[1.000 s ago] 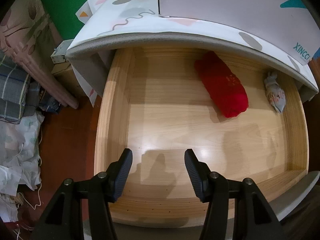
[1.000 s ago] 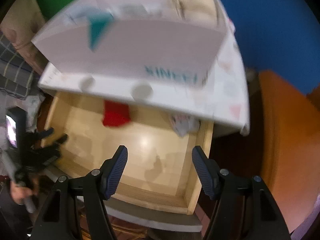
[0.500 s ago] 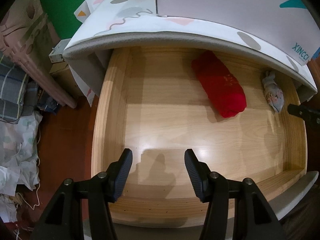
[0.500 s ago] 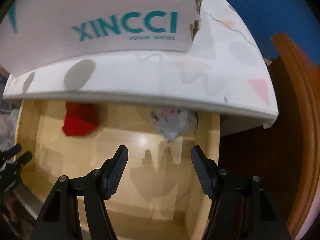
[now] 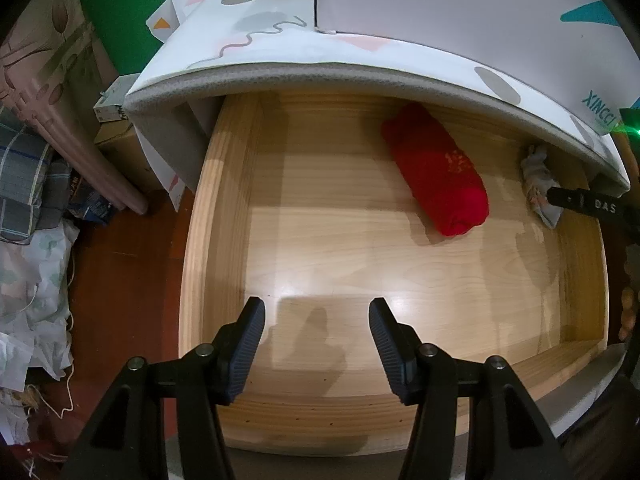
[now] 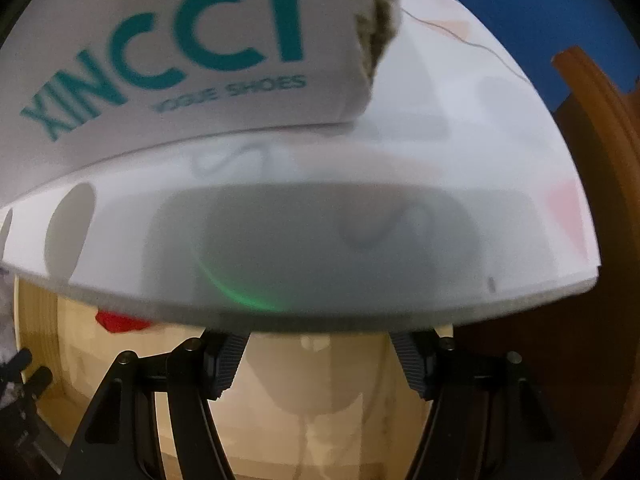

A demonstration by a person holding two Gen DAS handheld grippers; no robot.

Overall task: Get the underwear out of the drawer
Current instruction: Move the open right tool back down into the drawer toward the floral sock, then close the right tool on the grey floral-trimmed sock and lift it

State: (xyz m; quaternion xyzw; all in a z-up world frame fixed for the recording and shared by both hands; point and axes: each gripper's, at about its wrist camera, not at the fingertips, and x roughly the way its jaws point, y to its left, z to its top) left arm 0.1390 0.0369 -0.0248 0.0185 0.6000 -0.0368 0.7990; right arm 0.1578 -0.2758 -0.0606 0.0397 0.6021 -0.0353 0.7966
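Open wooden drawer (image 5: 224,216), red rolled underwear (image 5: 436,172), small pale bundle (image 5: 538,178) by right wall

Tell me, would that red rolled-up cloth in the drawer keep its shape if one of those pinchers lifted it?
Probably not fully. The red fabric roll looks like soft knit cloth wound loosely, so it would likely sag or start unrolling if gripped at one end. It seems light for its size. Lying on the smooth wooden drawer floor, it might slide or roll when nudged sideways.

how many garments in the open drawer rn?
2. A red rolled bundle lies toward the drawer back, right of centre; a small pale patterned bundle sits in the back right corner. The overhanging top may hide more.
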